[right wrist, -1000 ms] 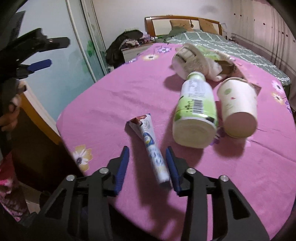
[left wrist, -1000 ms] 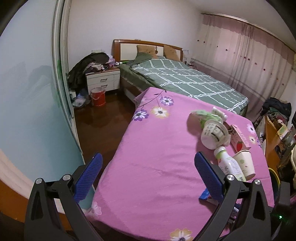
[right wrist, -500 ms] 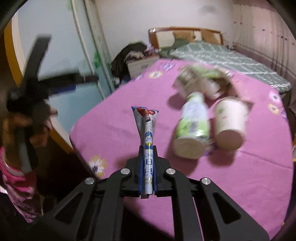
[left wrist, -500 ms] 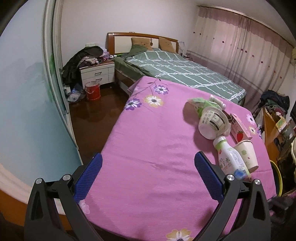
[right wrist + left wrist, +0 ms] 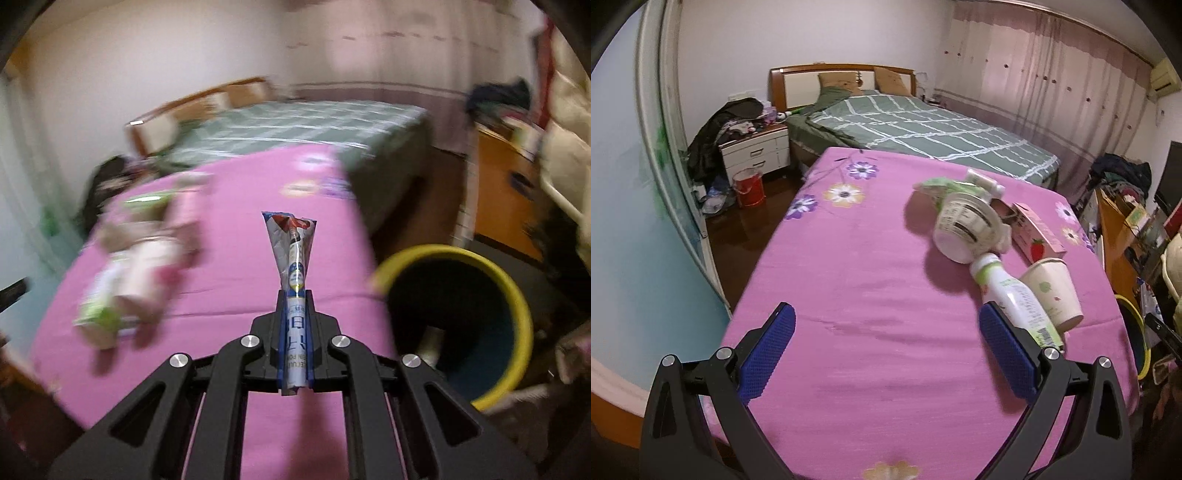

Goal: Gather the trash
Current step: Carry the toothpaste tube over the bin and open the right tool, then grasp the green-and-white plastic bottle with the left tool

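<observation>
Right hand-held gripper (image 5: 294, 295) clamps the wrapper (image 5: 291, 254) — long axis pointing straight ahead; left hand-held gripper (image 5: 886, 325) wide.

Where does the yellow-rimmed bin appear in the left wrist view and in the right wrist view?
Left wrist view: only an arc of the yellow-rimmed bin shows at the right edge, beyond the pink cloth.
Right wrist view: the bin fills the lower right, opening toward the camera.
Shared landmark: the green bottle lying on the cloth.
</observation>
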The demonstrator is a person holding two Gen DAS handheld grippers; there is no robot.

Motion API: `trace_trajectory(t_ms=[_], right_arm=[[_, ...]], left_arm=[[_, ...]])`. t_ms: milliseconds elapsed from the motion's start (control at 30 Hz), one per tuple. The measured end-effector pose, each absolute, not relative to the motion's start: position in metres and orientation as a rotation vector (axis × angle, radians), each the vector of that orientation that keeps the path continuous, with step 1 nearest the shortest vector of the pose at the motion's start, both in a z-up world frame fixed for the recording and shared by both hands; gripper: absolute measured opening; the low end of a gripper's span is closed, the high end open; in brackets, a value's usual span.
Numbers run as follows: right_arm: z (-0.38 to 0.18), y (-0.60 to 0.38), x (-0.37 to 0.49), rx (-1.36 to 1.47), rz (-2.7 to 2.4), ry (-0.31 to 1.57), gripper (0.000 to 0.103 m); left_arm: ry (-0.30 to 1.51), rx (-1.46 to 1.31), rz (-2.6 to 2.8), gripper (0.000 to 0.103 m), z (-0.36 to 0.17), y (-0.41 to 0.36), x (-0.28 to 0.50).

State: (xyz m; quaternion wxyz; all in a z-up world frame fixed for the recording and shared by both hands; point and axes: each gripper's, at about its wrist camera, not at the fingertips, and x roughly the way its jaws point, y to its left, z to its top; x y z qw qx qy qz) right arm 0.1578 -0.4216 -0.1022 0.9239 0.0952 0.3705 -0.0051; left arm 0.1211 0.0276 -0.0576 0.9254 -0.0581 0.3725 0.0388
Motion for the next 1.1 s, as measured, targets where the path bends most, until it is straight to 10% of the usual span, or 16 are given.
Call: trace_trajectory(t_ms=[567,1100], right_arm=[[-0.159,-0.521,0.191,0.251,-0.349,0.840,0.023],[-0.104,-0.378,0.272,0.132,-0.162,0.612,0.038]], left_arm=[[0.817,-0.040,-0.033,0.098,-0.073,-0.033,0.140],[0.894,0.029,-0.123,0.094,-0.125,-0.101,0.157]])
